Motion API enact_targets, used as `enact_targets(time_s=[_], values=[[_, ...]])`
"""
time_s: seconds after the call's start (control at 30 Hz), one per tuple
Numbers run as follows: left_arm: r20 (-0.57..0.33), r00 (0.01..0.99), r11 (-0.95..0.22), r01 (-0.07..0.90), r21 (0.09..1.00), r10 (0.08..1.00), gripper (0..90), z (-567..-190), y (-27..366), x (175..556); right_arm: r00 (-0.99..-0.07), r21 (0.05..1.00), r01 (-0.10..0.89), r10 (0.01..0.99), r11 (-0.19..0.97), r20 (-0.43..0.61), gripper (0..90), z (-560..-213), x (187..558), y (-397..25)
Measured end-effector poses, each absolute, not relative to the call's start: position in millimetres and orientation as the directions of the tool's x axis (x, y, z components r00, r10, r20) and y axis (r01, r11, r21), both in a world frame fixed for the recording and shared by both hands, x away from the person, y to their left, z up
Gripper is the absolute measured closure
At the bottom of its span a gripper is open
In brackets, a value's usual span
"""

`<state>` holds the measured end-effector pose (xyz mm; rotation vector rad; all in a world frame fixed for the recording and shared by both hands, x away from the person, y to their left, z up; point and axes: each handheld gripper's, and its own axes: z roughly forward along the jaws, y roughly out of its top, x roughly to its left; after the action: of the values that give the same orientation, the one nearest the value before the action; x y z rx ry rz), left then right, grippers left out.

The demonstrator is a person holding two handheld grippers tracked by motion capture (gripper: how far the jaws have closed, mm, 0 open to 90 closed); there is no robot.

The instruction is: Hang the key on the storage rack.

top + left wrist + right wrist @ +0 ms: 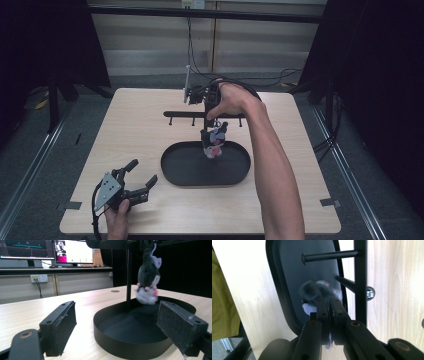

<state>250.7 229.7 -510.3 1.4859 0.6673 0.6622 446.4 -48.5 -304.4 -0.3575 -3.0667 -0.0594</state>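
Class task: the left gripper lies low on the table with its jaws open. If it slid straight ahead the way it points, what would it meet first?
Probably the black oval tray: its wall stands directly between the left gripper jaws, before the hanging plush toy.

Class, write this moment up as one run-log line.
right gripper: shut on plush toy, held over black tray | left gripper: open, resting on table | rack: behind tray
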Motion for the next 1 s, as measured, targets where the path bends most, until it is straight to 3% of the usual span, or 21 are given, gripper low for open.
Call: enact_targets(time_s=[0.4,0.8,0.9,0.97,1.0], values=[[-0.007,0.661,-0.005,0.016,1.000,0.751,15.4,-511,229,251,-0.973,0.041,0.227,0.224,0.973,0.061,84.9,-305,444,-48],[-0.005,0.661,-0.007,0.015,1.000,0.751,15.4,-510,229,251,-0.970,0.116,0.241,0.236,0.964,0.052,73.0,-298,437,-54],[-0.005,0.660,-0.007,0.015,1.000,0.751,15.4,-510,229,251,-0.967,0.150,0.253,0.249,0.956,0.044,69.4,-294,433,-58],[0.000,0.661,-0.011,0.013,1.000,0.750,15.4,-510,229,251,-0.963,0.188,0.271,0.267,0.944,0.048,62.2,-291,431,-60],[0.001,0.661,-0.013,0.014,1.000,0.751,15.4,-510,229,250,-0.957,0.208,0.289,0.283,0.934,0.059,63.4,-290,430,-62]])
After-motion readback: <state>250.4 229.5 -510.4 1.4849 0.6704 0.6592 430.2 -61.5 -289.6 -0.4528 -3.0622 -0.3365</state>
